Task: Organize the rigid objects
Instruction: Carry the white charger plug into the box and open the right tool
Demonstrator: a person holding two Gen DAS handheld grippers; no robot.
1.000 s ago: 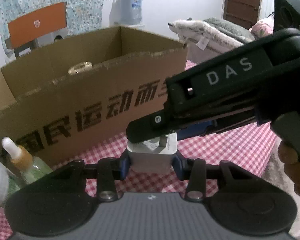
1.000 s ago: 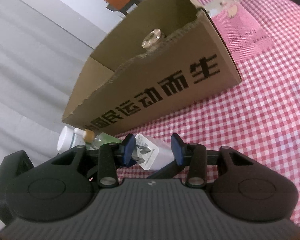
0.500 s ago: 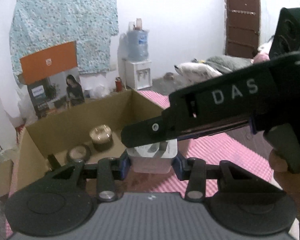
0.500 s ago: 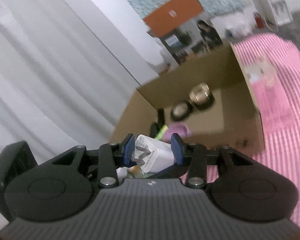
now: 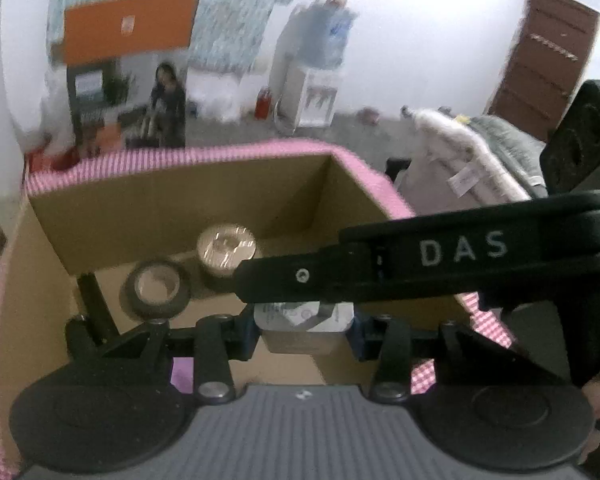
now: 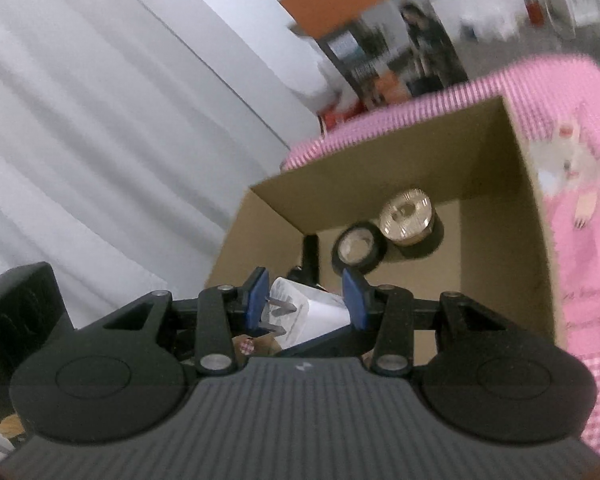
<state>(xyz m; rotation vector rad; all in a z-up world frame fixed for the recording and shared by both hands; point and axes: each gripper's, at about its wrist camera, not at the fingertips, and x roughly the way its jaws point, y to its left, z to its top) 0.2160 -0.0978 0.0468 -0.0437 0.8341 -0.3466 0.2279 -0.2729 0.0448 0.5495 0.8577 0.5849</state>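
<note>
Bright, even indoor light; backgrounds motion-blurred (fisheye edges bend, corners dark).

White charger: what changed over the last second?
Both grippers carried the white charger up from beside the cardboard box to above its open top; the gold jar and black tape roll inside now show. Unchanged: left gripper and right gripper both grip it.

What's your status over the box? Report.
Left gripper and right gripper both clamped on the white plug adapter. Adapter above the open cardboard box. Inside: gold cap, black tape roll. Drop path clear.
</note>
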